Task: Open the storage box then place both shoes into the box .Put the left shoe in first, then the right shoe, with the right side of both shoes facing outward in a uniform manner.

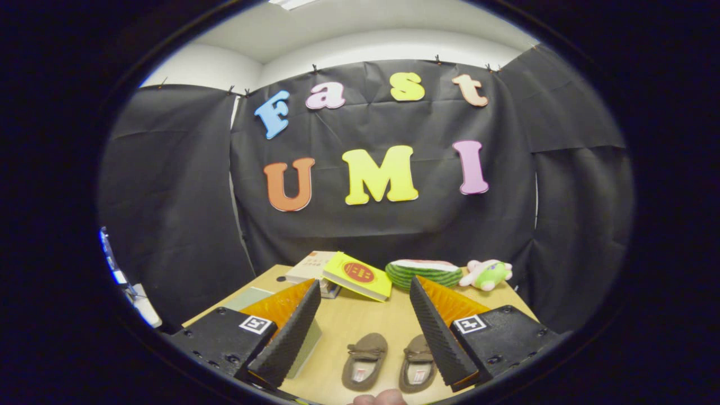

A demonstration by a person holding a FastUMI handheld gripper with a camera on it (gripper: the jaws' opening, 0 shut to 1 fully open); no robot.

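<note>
Two brown slipper-like shoes lie side by side on the wooden table [360,320], toes pointing away from me. One shoe [364,360] sits in the gap between my fingers. The other shoe [417,365] lies right beside it, its edge hidden by the right finger. My gripper [364,282] is open wide above the table and holds nothing. A pale green box-like thing [254,297], perhaps the storage box, lies flat at the left, mostly hidden behind the left finger [289,332]; I cannot tell whether it is open.
At the table's far edge lie a pale book [308,265], a tilted yellow book [357,275], a watermelon-slice plush [424,273] and a green plush toy [488,274]. Part of a hand [382,398] shows just below the shoes. Black cloth walls close the booth behind.
</note>
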